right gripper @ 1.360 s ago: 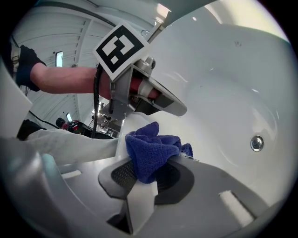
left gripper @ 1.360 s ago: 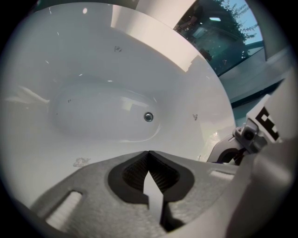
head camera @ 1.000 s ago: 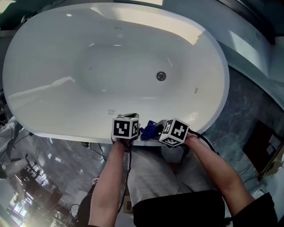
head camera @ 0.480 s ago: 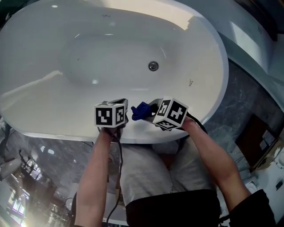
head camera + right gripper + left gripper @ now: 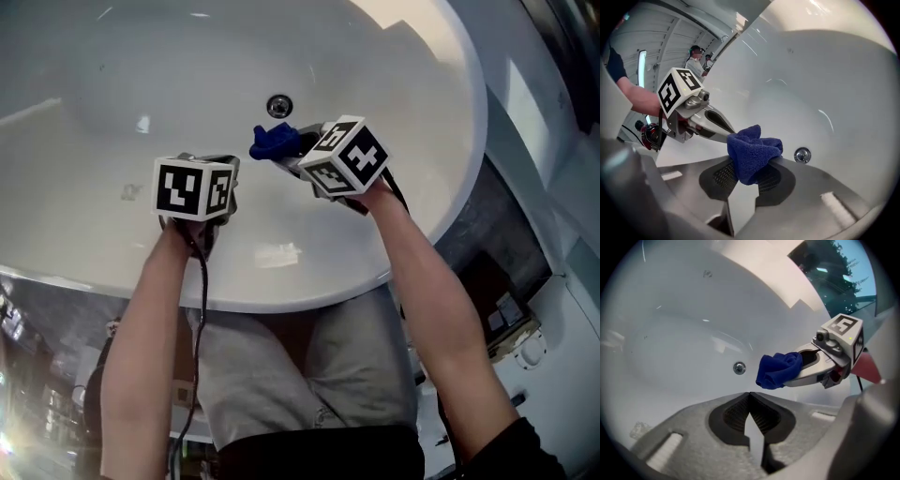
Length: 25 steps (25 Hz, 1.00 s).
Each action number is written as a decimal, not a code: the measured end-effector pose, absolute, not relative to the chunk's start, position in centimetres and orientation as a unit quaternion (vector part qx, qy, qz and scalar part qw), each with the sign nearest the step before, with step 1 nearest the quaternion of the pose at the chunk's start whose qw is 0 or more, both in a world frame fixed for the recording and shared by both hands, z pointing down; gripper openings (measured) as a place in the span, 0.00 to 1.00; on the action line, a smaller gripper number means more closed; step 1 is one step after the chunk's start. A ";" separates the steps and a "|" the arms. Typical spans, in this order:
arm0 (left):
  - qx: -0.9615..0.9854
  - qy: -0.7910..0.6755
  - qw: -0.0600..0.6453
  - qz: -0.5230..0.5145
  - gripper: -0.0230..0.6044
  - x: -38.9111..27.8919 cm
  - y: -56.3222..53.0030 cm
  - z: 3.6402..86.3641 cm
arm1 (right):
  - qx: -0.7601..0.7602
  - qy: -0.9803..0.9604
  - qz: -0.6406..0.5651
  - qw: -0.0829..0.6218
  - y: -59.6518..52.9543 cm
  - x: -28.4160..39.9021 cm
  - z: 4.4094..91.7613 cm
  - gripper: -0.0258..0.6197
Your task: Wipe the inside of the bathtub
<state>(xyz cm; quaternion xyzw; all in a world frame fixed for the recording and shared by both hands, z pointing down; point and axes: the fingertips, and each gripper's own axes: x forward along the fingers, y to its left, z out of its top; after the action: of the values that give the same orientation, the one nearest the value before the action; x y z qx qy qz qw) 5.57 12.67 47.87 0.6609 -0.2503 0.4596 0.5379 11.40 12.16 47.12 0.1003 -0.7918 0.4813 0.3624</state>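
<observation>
Blue cloth point(image 5: 272, 141) carried from the near rim out over the basin of the bathtub point(image 5: 281, 298) since 1.0 s ago. It now sits just beside the drain point(image 5: 278, 104); contact with the tub surface cannot be told. Right tongs point(image 5: 749, 169) are clamped on the cloth, which bunches out ahead of the tips. Left tongs point(image 5: 750, 398) are pressed together with nothing between them, held beside the right pair, nearer the tub's near wall.

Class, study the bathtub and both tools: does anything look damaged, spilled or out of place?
Nothing stands out. The bathtub looks intact, bar a faint speck too small to identify. The right tool grips the blue cloth; the left tool is shut, empty.
</observation>
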 end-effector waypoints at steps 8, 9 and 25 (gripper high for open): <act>0.658 -0.225 0.545 0.469 0.04 6.9 13.7 57.8 | 0.039 -0.781 0.359 0.510 13.2 13.0 59.1 0.16; 0.662 -0.221 0.542 0.469 0.04 7.1 13.5 58.7 | 0.033 -0.780 0.351 0.518 13.4 12.9 60.1 0.16; 0.637 -0.230 0.579 0.453 0.04 5.3 14.7 66.2 | -0.034 -0.748 0.327 0.577 18.0 12.9 67.2 0.17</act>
<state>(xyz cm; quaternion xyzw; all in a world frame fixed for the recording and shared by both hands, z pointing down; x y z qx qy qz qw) 5.27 14.73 66.24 0.6374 -0.2300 0.4533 0.5791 12.90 17.98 67.22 -0.0337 -0.7476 0.3265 0.5773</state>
